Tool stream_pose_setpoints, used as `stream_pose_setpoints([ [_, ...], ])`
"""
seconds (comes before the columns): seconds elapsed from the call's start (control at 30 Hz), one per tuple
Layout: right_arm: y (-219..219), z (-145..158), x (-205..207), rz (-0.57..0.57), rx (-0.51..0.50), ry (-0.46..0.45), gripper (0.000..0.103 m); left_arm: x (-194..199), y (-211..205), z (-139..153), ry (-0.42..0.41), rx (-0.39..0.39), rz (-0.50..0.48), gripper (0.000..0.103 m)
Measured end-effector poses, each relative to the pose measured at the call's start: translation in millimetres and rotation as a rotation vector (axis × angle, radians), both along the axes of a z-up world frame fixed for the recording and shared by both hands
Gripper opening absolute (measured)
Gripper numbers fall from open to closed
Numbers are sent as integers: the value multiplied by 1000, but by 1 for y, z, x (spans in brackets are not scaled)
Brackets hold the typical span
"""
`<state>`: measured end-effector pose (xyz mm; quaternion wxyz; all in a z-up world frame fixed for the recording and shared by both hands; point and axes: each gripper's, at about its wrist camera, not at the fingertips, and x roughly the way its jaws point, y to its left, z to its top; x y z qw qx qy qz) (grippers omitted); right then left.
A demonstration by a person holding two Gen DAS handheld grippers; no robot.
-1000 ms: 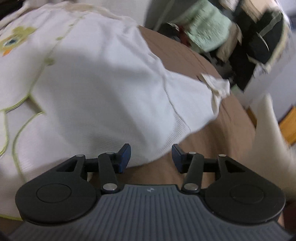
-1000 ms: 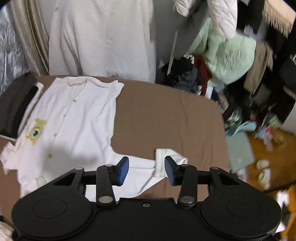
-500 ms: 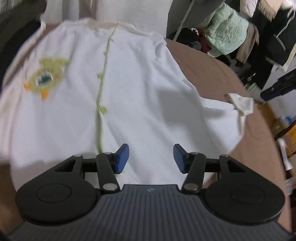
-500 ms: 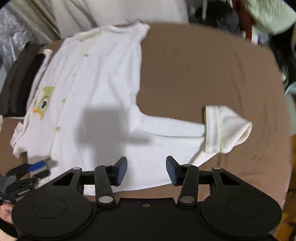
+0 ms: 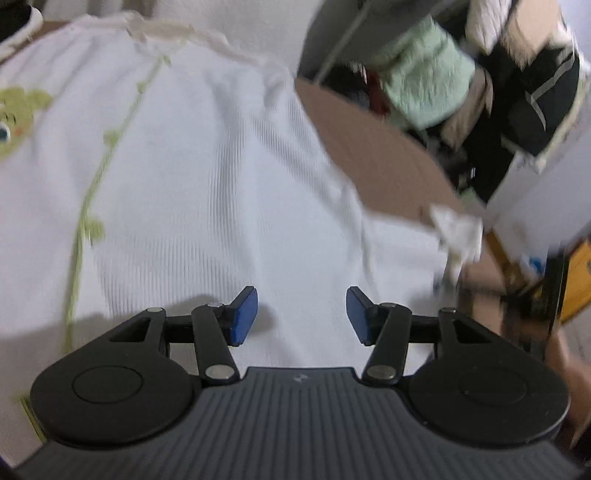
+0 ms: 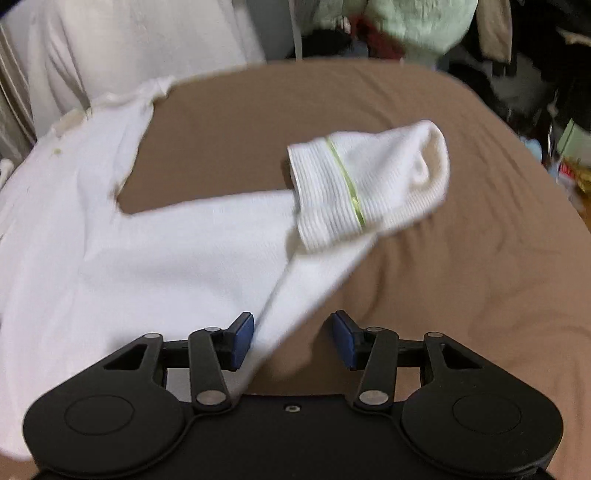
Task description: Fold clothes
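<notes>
A white ribbed child's garment (image 5: 207, 177) with green trim and a green animal patch (image 5: 14, 114) lies spread on the brown bed sheet (image 6: 461, 258). My left gripper (image 5: 301, 314) hovers low over its body, open, nothing between the blue pads. In the right wrist view the garment's sleeve (image 6: 221, 236) stretches to the right, its cuff (image 6: 369, 184) folded back with a green stripe. My right gripper (image 6: 293, 341) is close above the sleeve's lower edge; its jaws are opening and the cloth edge lies beneath them, untouched by the pads.
A pale sheet or curtain (image 6: 129, 48) hangs behind the bed. Hanging clothes, among them a mint-green padded jacket (image 5: 424, 77), crowd the right side past the bed's edge. Dark clothing (image 5: 14, 14) lies at the far left. Floor clutter (image 6: 569, 162) shows at the right.
The right gripper has dropped steeply toward the sleeve, which now fills its view, and its jaws have widened. The left gripper slid sideways over the garment toward the sleeve side.
</notes>
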<state>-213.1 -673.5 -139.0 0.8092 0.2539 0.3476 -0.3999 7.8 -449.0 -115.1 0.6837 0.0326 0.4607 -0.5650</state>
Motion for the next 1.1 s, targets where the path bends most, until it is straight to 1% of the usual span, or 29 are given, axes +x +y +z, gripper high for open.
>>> stream_pose_setpoints([
  [0.1, -28, 4, 5, -40, -65, -76, 56, -5, 5, -22, -12, 40, -31, 52],
  [0.13, -38, 7, 6, -68, -91, -74, 47, -3, 6, -26, -2, 36, -31, 52],
  [0.17, -48, 10, 6, -106, -121, -56, 12, 0, 7, -27, 16, 23, -30, 52],
  [0.2, -59, 13, 7, -144, -150, -38, 12, 2, 9, -28, 33, 11, -30, 52],
  [0.23, -60, 22, 2, -178, -183, -69, 12, 4, 12, -27, 45, 1, -30, 52],
  [0.27, -56, 34, -8, -209, -217, -130, 12, 6, 15, -27, 54, -8, -29, 52],
  [0.3, -49, 45, -17, -222, -249, -170, 12, 8, 18, -27, 55, -8, -25, 52],
  [0.33, -40, 54, -25, -225, -280, -198, 12, 9, 21, -27, 56, -9, -22, 52],
  [0.37, -36, 57, -31, -225, -292, -187, 14, 11, 23, -28, 59, -10, -22, 52],
  [0.4, -35, 55, -37, -222, -293, -150, 16, 13, 25, -30, 67, -12, -20, 52],
  [0.43, -34, 53, -43, -219, -294, -114, 24, 17, 27, -32, 80, -15, -19, 52],
  [0.47, -38, 44, -49, -265, -279, -77, 31, 20, 28, -33, 93, -18, -17, 52],
  [0.5, -45, 34, -58, -346, -248, -47, 33, 22, 28, -35, 105, -19, -14, 52],
  [0.57, -60, 18, -85, -524, -176, -21, 34, 24, 29, -35, 117, -22, -10, 52],
  [0.6, -64, 15, -98, -580, -160, -36, 34, 24, 29, -35, 120, -22, -8, 52],
  [0.67, -67, 15, -125, -647, -152, -95, 34, 21, 28, -33, 100, -17, -9, 52],
  [0.7, -67, 17, -133, -664, -159, -99, 34, 19, 28, -33, 87, -14, -10, 52],
  [0.77, -68, 24, -142, -665, -180, -83, 38, 15, 27, -31, 57, -6, -14, 52],
  [0.8, -69, 26, -143, -650, -172, -96, 38, 13, 26, -30, 42, -2, -16, 52],
  [0.93, -59, 30, -138, -606, -83, -224, 39, 6, 25, -26, -6, 8, -24, 52],
  [1.0, -47, 23, -132, -555, -62, -265, 44, 6, 28, -25, -16, 7, -30, 52],
  [1.03, -43, 20, -125, -522, -61, -261, 47, 7, 29, -26, -16, 5, -30, 52],
  [1.1, -44, 15, -103, -421, -97, -171, 54, 9, 32, -27, -10, -4, -26, 52],
])
